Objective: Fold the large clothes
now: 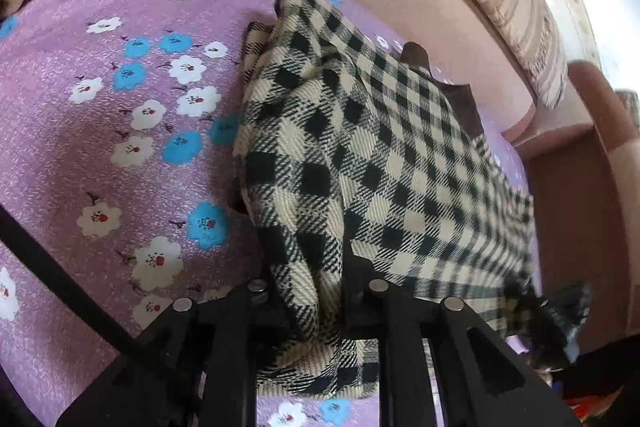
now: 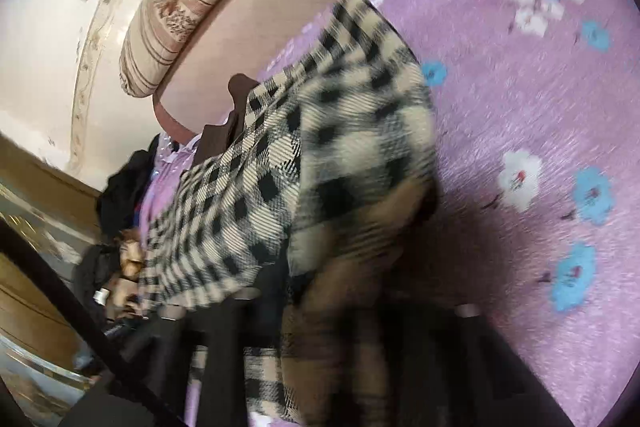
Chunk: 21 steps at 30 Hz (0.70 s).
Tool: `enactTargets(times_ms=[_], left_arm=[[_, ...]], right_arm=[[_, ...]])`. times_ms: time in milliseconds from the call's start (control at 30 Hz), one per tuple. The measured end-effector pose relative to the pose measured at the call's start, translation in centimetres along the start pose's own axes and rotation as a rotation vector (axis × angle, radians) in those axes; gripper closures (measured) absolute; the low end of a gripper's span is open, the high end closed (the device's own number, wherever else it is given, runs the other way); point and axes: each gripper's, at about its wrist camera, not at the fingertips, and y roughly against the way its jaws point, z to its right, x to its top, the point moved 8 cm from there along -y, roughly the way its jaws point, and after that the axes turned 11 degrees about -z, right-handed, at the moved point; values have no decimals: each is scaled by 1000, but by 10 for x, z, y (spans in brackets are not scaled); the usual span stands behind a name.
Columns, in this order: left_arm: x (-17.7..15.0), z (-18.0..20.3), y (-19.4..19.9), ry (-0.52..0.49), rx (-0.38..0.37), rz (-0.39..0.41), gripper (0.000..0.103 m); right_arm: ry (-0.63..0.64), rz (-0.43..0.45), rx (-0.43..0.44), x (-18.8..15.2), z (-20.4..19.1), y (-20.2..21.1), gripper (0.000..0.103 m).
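The checked garment lies on the bed near its headboard edge, one end bunched in both my grips. My left fingers and right fingers are pinched shut on cloth. I should carry both corners level, keeping the edge taut.

Left gripper and right gripper both clamped, angled downward.
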Motion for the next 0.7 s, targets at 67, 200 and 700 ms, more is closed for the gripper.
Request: enactTargets(times_ms=[67,200,700], left_arm=[[0,7,12,7,1,7,90],[-10,22,34,-25,20,11,91],[-86,-7,52,-63,110,-22,87]], right_arm=[[-44,-10,53,3,0,7,88],[-55,-8,106,-1,-12,33,91],[25,-97,69,-123,7,94,87]])
